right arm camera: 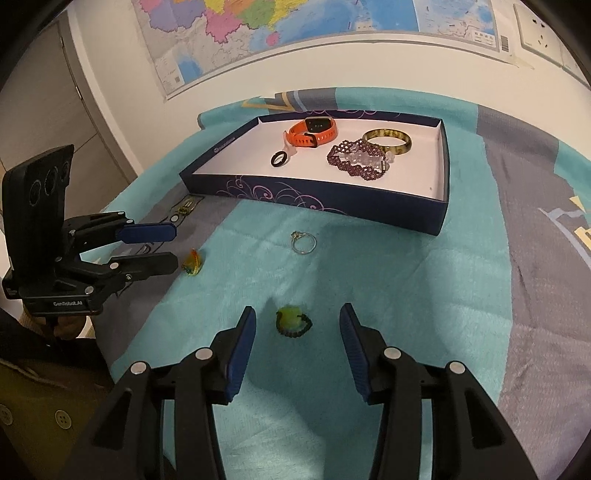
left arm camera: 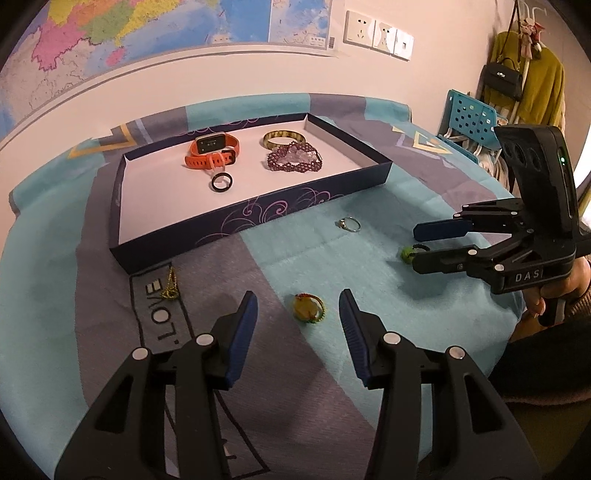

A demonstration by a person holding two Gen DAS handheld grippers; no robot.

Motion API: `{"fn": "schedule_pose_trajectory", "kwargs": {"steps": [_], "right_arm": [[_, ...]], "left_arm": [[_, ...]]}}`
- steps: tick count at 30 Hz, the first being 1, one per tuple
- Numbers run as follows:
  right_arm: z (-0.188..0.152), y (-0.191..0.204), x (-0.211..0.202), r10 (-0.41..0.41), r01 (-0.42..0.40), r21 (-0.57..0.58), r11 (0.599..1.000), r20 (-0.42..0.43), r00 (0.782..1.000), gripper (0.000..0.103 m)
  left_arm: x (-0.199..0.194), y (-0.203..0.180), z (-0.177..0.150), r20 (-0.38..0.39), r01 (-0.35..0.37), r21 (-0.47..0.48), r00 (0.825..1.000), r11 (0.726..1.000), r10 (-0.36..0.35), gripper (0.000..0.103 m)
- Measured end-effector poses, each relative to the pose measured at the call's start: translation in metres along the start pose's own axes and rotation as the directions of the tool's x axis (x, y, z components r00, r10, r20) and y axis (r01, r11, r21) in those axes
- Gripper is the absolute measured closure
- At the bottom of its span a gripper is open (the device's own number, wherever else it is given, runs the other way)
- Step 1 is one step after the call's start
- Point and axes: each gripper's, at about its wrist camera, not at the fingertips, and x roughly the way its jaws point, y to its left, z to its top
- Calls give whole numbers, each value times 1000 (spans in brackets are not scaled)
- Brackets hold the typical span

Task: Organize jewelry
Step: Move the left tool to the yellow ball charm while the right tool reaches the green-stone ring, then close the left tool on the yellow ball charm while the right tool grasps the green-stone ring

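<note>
- Left gripper (left arm camera: 298, 312) sat at bottom centre of the left wrist view, jaws spread wide, holding nothing; a yellow stone ring with a red-green beaded band (left arm camera: 308, 308) lay on the cloth between the blue pads (left arm camera: 242, 334).
- Right gripper (right arm camera: 297, 325) sat at bottom centre of the right wrist view, jaws also wide and empty; a green stone ring with a dark beaded band (right arm camera: 291, 322) lay between its fingers.
- A thin silver ring with a small stone (right arm camera: 303, 242) lay mid-frame on the teal and grey patterned cloth (right arm camera: 388, 295) over the worktop, near the box front wall, apart from both grippers.
- A shallow dark blue box with white inside (left arm camera: 258, 218) filled the upper centre; inside: an orange-strapped smartwatch (left arm camera: 212, 149), a plain black ring (left arm camera: 221, 182) just below it, a yellow-brown mottled bangle (left arm camera: 283, 138), and a dark purple beaded bracelet with clear crystals (left arm camera: 294, 158) touching the bangle.
- A small gold chain piece (left arm camera: 170, 286) lay left of centre on the cloth, beside the "LOVE" print, outside the box.
- A wall map (right arm camera: 295, 26) hung across the top.
</note>
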Motion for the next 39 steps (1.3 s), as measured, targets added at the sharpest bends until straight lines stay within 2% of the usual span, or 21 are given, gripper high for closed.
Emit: {"fn": "schedule_pose_trajectory", "kwargs": {"steps": [5, 8, 15, 20, 25, 28, 39], "right_arm": [[-1, 3, 2, -16, 16, -8, 1000, 5, 1000, 60], [-1, 5, 3, -21, 21, -15, 1000, 4, 1000, 66], [-1, 7, 4, -25, 25, -25, 999, 6, 1000, 66], [-1, 8, 4, -29, 30, -30, 999, 6, 1000, 72], [0, 10, 5, -39, 39, -45, 998, 2, 999, 79], [0, 8, 5, -39, 39, -42, 998, 1, 999, 85], [0, 6, 1, -8, 8, -14, 1000, 22, 1000, 86]], "left_arm": [[4, 1, -3, -15, 8, -16, 1000, 1000, -8, 57], [7, 1, -3, -21, 11, -21, 1000, 1000, -12, 58], [16, 0, -3, -48, 9, -32, 999, 999, -11, 63], [18, -1, -3, -56, -4, -27, 998, 1000, 2, 67], [19, -1, -3, -57, -11, -26, 998, 1000, 9, 82], [19, -1, -3, -58, -17, -27, 998, 999, 15, 85], [18, 2, -2, -53, -16, -39, 999, 999, 14, 86]]}}
